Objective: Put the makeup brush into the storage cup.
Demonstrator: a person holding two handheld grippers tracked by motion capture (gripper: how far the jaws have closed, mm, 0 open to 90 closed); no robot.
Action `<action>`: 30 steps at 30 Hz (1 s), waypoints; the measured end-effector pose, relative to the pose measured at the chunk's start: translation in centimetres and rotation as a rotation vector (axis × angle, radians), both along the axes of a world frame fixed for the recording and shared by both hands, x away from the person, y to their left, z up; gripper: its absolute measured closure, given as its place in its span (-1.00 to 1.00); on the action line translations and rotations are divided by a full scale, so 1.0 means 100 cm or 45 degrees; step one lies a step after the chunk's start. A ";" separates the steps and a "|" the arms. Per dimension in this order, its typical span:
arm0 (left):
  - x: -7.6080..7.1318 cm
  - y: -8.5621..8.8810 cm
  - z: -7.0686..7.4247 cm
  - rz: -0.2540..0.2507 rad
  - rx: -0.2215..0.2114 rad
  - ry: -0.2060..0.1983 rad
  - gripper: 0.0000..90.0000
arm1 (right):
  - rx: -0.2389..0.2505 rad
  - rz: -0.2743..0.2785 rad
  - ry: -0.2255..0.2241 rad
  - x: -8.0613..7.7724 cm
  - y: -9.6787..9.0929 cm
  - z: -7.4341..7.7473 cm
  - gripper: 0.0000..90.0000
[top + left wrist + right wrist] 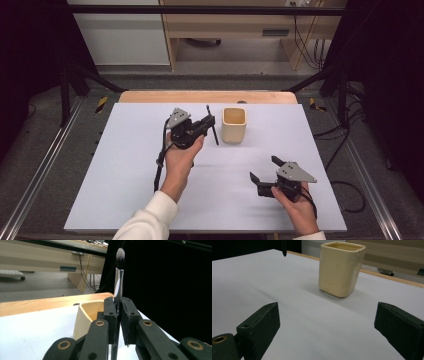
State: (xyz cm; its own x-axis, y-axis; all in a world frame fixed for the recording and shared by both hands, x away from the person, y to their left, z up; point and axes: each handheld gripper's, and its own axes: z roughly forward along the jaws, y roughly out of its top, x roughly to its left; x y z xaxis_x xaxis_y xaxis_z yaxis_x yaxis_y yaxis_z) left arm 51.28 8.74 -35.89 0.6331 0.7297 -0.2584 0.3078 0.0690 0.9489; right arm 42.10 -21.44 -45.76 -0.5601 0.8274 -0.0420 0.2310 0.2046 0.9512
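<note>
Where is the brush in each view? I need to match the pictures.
High view: the brush is left of centre, clamped in the left gripper, just left of the cup.
Left gripper view: centre, upright between the jaws, bristles up.
Right gripper view: its dark end hangs at the top edge, left.
Shared landmark: the cup.

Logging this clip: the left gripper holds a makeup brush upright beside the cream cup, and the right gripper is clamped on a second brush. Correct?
Not quite. The right gripper holds nothing: the right gripper view shows its jaws wide apart over bare table. The left gripper does hold the makeup brush upright beside the cream cup.
</note>
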 end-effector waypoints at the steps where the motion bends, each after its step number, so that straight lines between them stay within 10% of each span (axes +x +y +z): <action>1: 0.001 -0.002 0.000 -0.003 -0.002 -0.004 0.85 | 0.001 -0.002 0.004 -0.001 -0.001 -0.001 -0.86; 30: 0.023 -0.035 0.015 -0.015 0.052 -0.083 0.85 | -0.020 0.006 0.007 -0.010 -0.008 -0.004 -0.91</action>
State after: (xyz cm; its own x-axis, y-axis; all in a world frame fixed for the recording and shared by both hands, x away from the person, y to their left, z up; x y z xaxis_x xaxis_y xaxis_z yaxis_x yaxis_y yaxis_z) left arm 53.54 5.21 -34.41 0.6560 0.7314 -0.1865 0.2461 0.0263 0.9689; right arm 41.12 -22.24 -46.20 -0.5642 0.8240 -0.0520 0.2350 0.2206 0.9466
